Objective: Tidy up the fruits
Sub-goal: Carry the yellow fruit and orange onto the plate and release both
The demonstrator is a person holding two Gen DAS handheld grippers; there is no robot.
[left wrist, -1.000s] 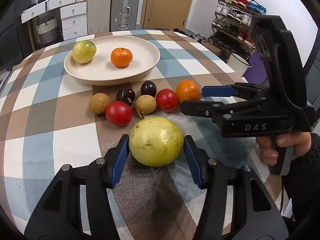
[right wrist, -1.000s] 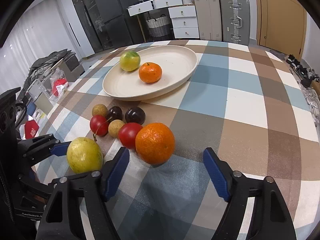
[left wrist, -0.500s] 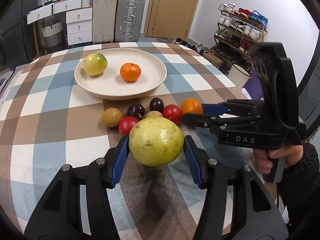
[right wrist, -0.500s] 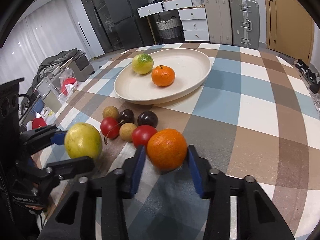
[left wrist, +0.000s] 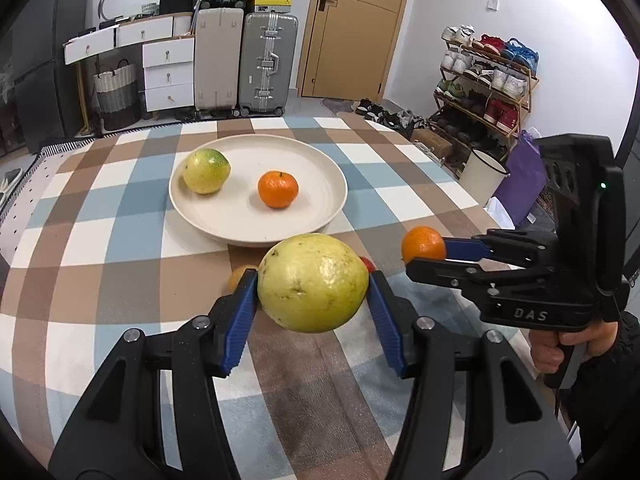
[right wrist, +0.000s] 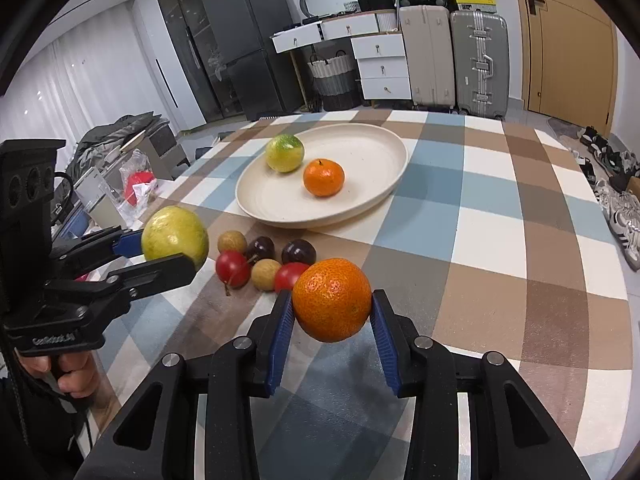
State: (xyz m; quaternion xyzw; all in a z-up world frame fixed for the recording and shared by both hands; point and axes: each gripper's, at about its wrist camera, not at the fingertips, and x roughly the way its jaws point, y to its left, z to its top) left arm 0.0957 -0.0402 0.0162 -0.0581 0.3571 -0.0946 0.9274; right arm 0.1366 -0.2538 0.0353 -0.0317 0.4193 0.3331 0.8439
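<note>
my left tongs clamp the guava, right tongs just closed on the orange. both lifted; carry level to plate, set down w/o bumping fruit there.

The letters "DAS" stand in pale print on the black body of the right gripper, behind its fingers, seen from the left wrist. A raised word on the left gripper body is too blurred to read

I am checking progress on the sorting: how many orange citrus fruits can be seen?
2. One orange lies on the cream plate beside a yellow-green fruit. The other orange is held off the table in the right gripper. None appears hidden.
</note>
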